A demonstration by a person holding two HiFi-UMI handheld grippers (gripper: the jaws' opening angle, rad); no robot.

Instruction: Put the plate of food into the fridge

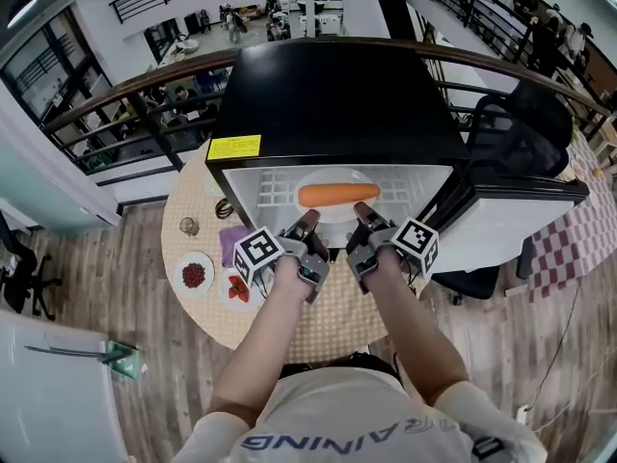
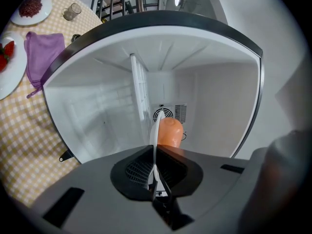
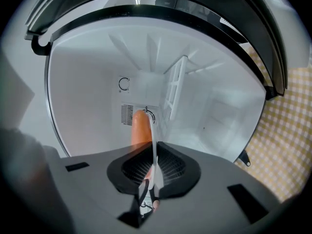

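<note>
A white plate [image 1: 324, 208] carrying a long orange carrot [image 1: 338, 195] is inside the open mouth of the small black fridge [image 1: 337, 95], over its white wire shelf. Whether it rests on the shelf I cannot tell. My left gripper [image 1: 307, 230] is shut on the plate's near left rim and my right gripper [image 1: 364, 226] on its near right rim. In the left gripper view the rim [image 2: 155, 145] runs edge-on between the closed jaws of the left gripper [image 2: 155, 173], with the carrot [image 2: 170, 132] beyond. The right gripper [image 3: 152, 175] pinches the rim [image 3: 154, 152] likewise, carrot [image 3: 140, 128] ahead.
The fridge door [image 1: 511, 222] hangs open to the right. Left of the fridge on the round checkered table [image 1: 193, 191] lie a plate of red beans [image 1: 195, 275], a plate of strawberries [image 1: 235, 288], a purple cloth [image 1: 231, 243] and a small glass [image 1: 189, 226]. A black chair [image 1: 528, 123] stands at the right.
</note>
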